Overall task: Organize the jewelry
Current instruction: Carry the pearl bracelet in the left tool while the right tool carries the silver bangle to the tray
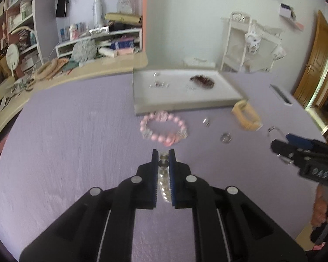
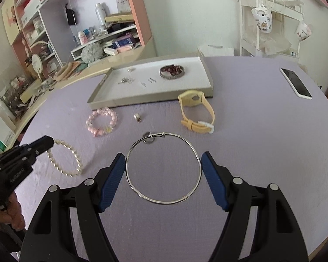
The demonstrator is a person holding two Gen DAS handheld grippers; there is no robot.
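My left gripper [image 1: 163, 152] is shut on a white pearl bracelet [image 1: 164, 183]; in the right wrist view the left gripper [image 2: 48, 143] holds the pearl bracelet [image 2: 65, 159] at its near-left edge on the purple table. My right gripper [image 2: 163, 156] is open, its blue pads on either side of a thin silver bangle [image 2: 164, 168] lying flat. A pink bead bracelet [image 2: 101, 121] and a yellow watch strap [image 2: 196, 113] lie in front of a grey tray [image 2: 102, 100] that holds a dark red bracelet [image 2: 172, 71] and small earrings [image 2: 125, 80].
A small silver ring [image 2: 138, 118] lies between the pink bracelet and the strap. A phone [image 2: 296, 83] lies at the table's right. A cluttered desk [image 2: 81, 69] and shelves stand behind left, a white rack [image 2: 271, 21] behind right.
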